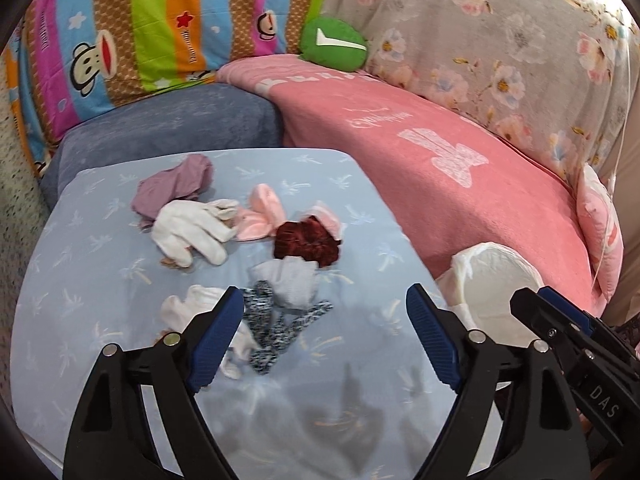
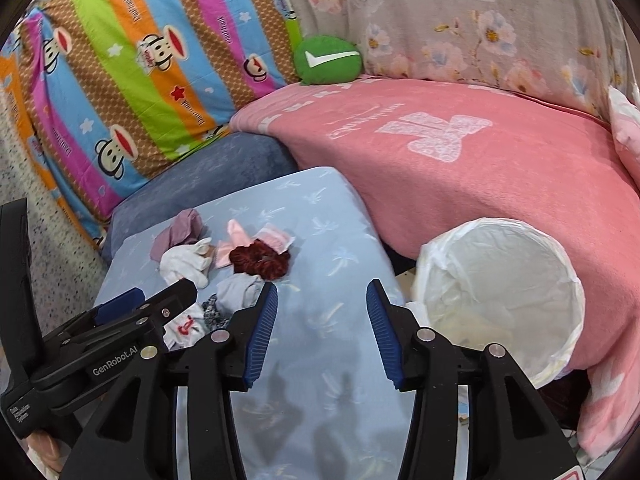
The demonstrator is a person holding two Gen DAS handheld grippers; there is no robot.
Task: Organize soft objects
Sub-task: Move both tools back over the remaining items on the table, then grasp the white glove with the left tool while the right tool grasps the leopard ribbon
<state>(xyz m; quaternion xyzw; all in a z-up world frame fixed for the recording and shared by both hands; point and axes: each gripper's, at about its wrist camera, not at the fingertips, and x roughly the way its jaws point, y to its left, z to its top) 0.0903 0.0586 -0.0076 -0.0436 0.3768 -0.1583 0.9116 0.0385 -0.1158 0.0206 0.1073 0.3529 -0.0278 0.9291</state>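
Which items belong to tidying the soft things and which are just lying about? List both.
Job: white glove, dark red scrunchie, speckled sock, pink socks, bag-lined bin.
Lying about: green cushion, pink blanket, striped pillow.

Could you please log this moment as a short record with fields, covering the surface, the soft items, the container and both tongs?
surface: light blue pillow
items: purple cloth, white glove, pink socks, dark red scrunchie, grey cloth, speckled sock
container: bag-lined white bin, right of the pillow
left tongs: open, empty, above the speckled sock
right tongs: open, empty
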